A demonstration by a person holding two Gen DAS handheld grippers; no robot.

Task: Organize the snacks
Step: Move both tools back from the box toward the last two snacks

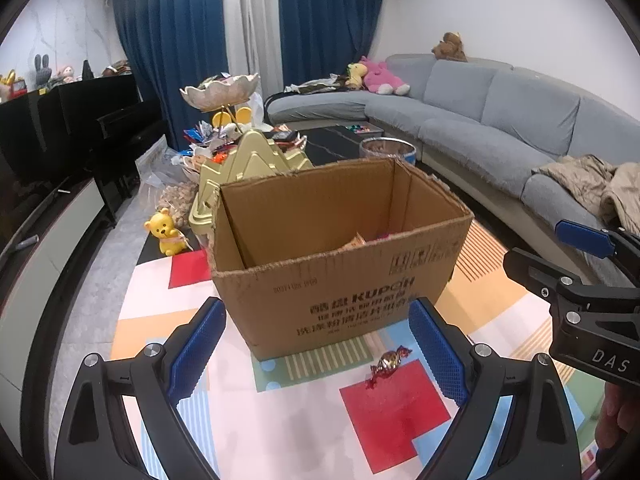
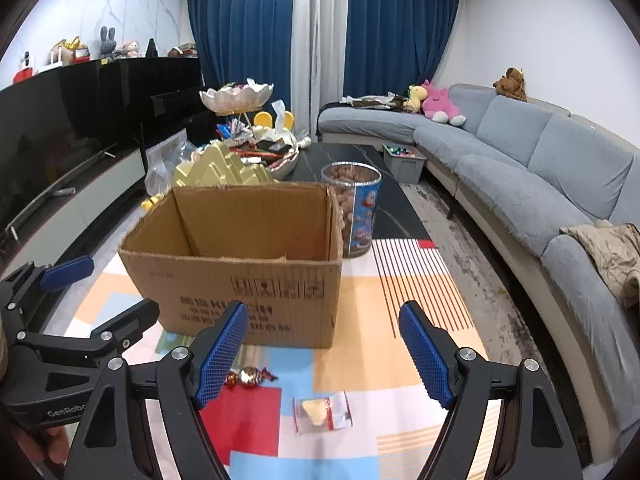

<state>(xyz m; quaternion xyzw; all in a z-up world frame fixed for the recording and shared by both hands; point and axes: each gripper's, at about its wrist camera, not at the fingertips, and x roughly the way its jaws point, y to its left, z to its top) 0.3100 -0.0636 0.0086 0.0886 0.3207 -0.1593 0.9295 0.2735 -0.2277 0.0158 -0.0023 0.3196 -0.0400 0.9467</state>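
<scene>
A: Living room, patterned cloth [image 2: 360,300] over the low table. Both loose snacks lie near the cardboard box [image 1: 340,256].

B: Collecting, I'd judge. Left gripper [image 1: 318,350] gapes empty over the wrapped candy [image 1: 390,364]; right gripper [image 2: 324,360] likewise above the clear-packed biscuit [image 2: 322,414]. Lower, pinch, drop in.

A: The box?

B: A few packets at the bottom. Nut tub [image 2: 354,208] behind looks full.
</scene>
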